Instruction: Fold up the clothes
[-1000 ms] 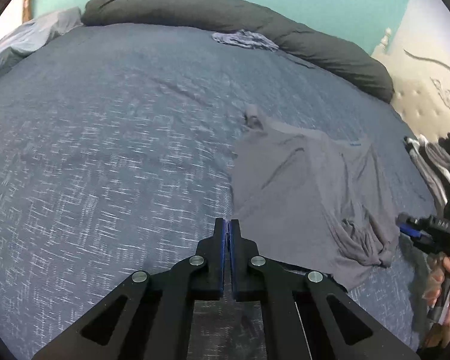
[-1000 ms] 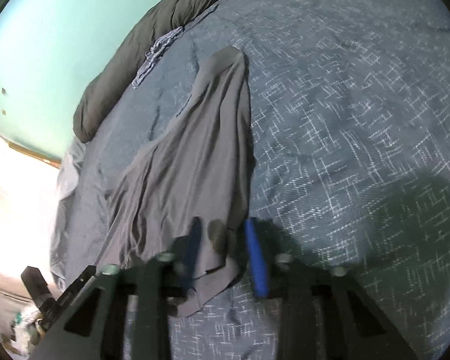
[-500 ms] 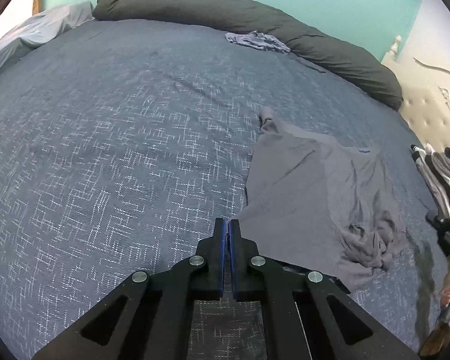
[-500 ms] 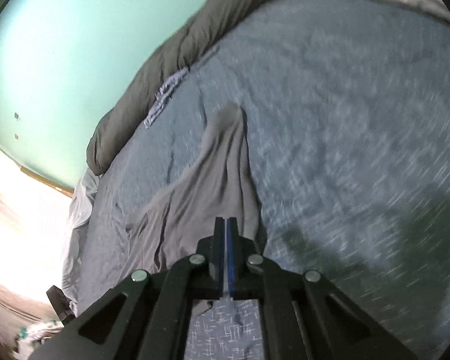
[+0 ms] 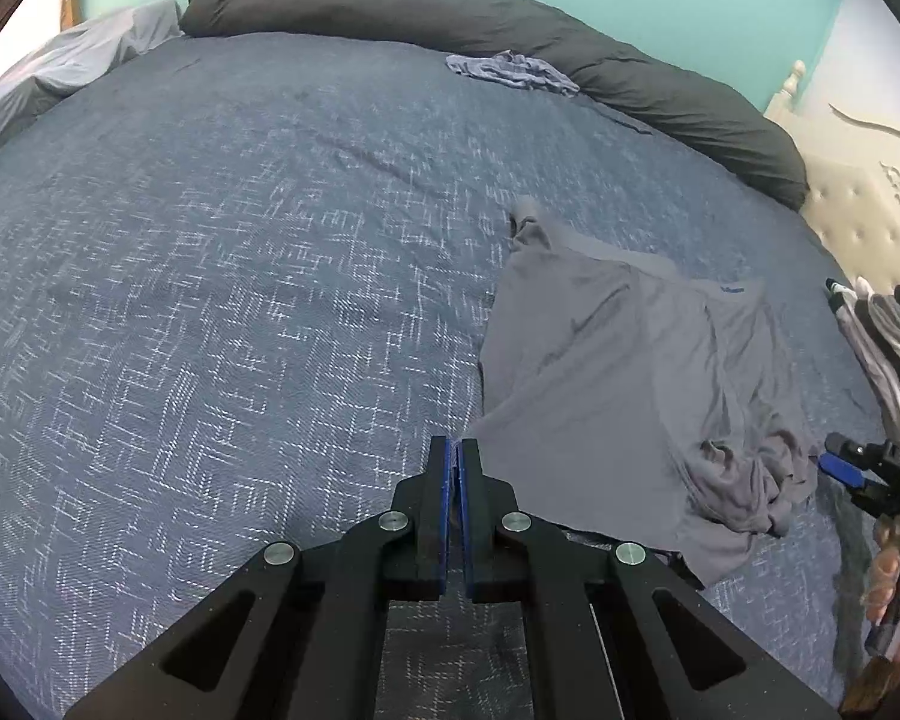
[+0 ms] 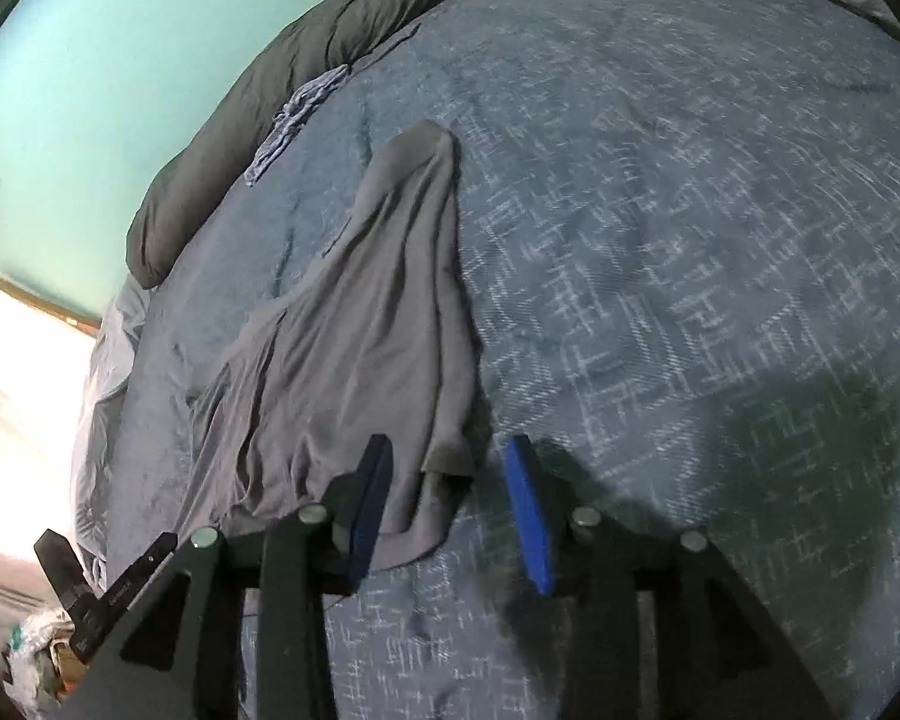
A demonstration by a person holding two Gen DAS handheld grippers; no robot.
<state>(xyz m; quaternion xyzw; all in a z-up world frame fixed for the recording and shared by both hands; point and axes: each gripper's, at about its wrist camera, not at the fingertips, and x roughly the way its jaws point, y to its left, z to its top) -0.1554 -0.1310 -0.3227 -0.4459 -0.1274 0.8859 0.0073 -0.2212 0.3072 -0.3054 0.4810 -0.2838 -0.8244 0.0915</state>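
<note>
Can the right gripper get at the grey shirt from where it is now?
Probably yes. The right gripper is opening with the grey shirt's near corner lying between its fingers on the bedspread, and nothing blocks it.

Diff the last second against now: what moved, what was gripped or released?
The right gripper closed near the grey shirt's near corner, and its fingers are opening again with the corner loose between them. The bunched hem settled onto the bed. The left gripper stayed shut and empty.
</note>
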